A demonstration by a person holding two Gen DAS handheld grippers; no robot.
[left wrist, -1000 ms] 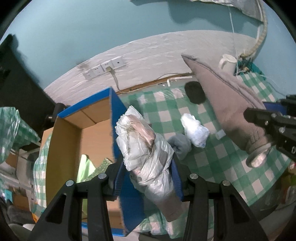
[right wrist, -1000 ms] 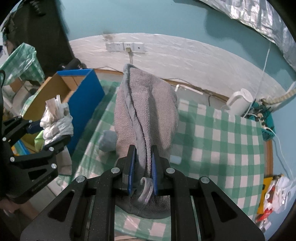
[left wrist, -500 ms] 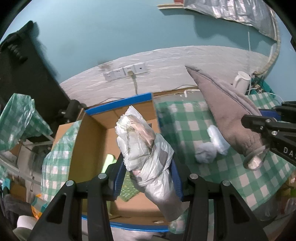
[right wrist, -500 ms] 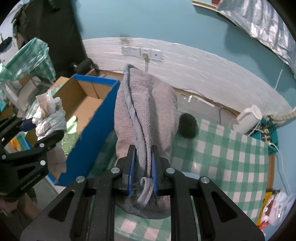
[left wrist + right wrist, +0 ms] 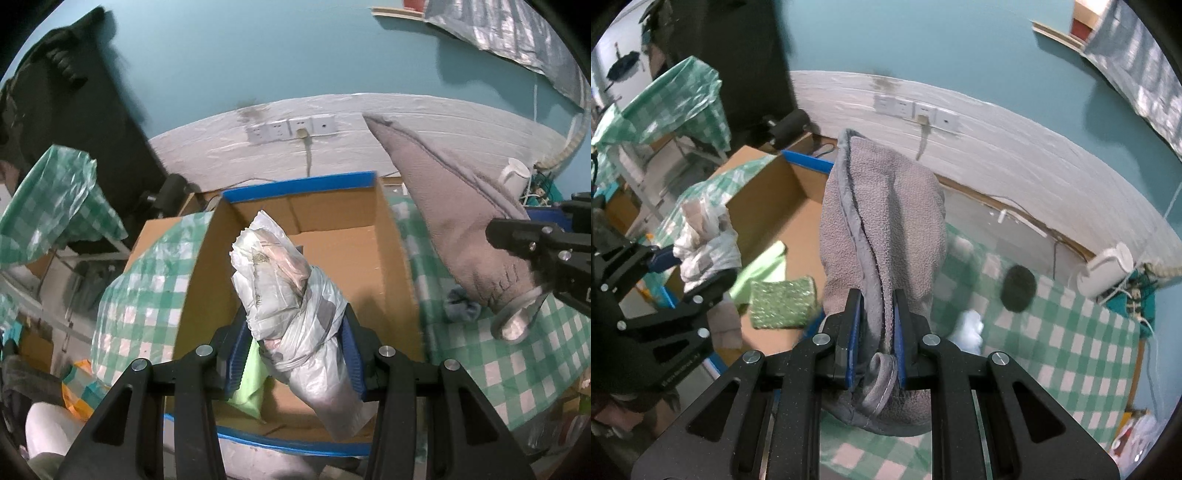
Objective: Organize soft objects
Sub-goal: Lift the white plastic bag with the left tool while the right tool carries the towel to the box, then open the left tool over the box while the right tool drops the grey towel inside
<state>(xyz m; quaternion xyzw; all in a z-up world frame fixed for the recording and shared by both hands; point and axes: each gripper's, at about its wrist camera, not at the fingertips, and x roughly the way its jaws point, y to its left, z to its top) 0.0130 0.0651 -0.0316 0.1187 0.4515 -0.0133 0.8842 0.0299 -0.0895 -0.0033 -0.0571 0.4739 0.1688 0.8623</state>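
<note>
My left gripper (image 5: 293,343) is shut on a crumpled white plastic bag bundle (image 5: 291,306) and holds it above the open cardboard box (image 5: 354,254) with blue-taped rims. In the right wrist view the bundle (image 5: 705,240) hangs over the box (image 5: 768,206) at left. My right gripper (image 5: 875,332) is shut on a folded grey towel (image 5: 882,229), held up over the box's right edge; the towel also shows in the left wrist view (image 5: 450,206). A green sponge (image 5: 783,302) and a light green cloth (image 5: 761,266) lie inside the box.
A green checked tablecloth (image 5: 1052,332) covers the table at right. On it lie a dark round object (image 5: 1017,288), a white bundle (image 5: 969,325) and a blue-grey cloth (image 5: 461,306). A white kettle (image 5: 1108,273) stands at the back. Wall sockets (image 5: 291,127) are behind the box.
Both grippers have swung left with their loads. The bag bundle went from beside the box's blue wall to over its open inside. The towel came over the box's right edge.
</note>
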